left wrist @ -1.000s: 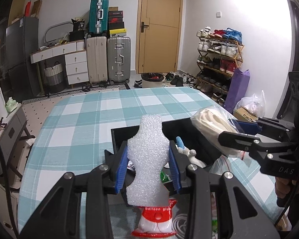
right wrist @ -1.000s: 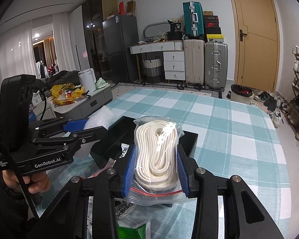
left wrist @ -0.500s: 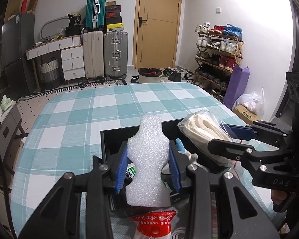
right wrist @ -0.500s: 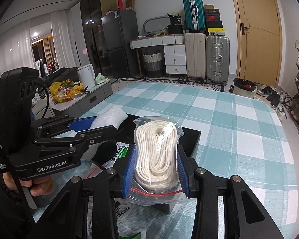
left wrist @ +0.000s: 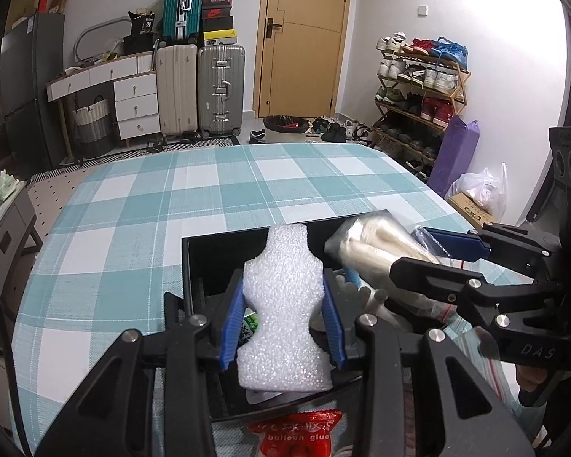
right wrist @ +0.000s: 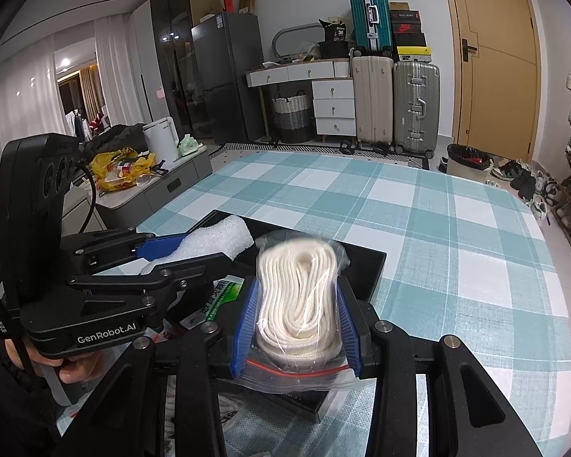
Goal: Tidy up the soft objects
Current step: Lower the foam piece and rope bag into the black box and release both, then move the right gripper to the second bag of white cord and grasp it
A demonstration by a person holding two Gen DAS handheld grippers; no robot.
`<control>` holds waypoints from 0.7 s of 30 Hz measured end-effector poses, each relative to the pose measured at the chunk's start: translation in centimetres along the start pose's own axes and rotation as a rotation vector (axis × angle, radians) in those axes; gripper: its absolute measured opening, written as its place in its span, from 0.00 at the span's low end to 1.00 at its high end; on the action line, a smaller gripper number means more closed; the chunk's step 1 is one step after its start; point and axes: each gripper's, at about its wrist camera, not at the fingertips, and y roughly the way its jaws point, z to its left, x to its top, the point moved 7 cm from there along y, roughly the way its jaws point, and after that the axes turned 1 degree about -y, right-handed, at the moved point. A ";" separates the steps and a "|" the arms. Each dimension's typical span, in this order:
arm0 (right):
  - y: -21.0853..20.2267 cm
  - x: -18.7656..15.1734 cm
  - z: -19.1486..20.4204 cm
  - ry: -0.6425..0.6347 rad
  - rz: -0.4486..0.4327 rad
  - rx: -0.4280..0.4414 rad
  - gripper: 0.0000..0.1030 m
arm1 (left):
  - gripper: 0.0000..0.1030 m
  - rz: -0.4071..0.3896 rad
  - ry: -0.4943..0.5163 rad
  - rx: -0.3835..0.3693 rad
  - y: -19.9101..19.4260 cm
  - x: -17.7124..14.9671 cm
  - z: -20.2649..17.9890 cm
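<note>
Your left gripper [left wrist: 283, 320] clamps the foam piece [left wrist: 283, 304] above the black box [left wrist: 224, 251]. Your right gripper [right wrist: 297, 327] pinches the bagged rope [right wrist: 299, 297] over that box too

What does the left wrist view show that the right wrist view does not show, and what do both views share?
Only the left wrist view shows the red balloon glue packet and the shoe rack. Only the right wrist view shows the fridge and the yellow bag. Both show the left hand-held gripper shut on the foam, the right hand-held gripper shut on the bagged rope, the black box and the suitcases.
</note>
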 end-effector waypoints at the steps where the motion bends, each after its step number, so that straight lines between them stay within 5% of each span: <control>1: 0.1 0.0 0.0 0.001 0.001 0.007 0.42 | 0.37 0.000 -0.001 0.004 0.0 0.0 0.0; 5: -0.7 0.1 -0.3 -0.002 -0.029 -0.018 0.50 | 0.69 -0.005 -0.011 -0.004 -0.7 -0.1 -0.1; 11: -3.4 -0.6 -1.0 0.022 -0.055 -0.041 0.91 | 0.97 -0.044 0.005 0.019 -2.8 -0.7 -0.2; 14: -5.1 -1.2 -1.3 0.025 -0.077 -0.073 0.99 | 1.00 -0.051 -0.020 0.009 -3.9 -1.5 0.0; 21: -7.8 -3.1 -1.1 0.062 -0.094 -0.050 0.99 | 1.00 -0.064 -0.021 0.045 -6.0 -3.4 0.7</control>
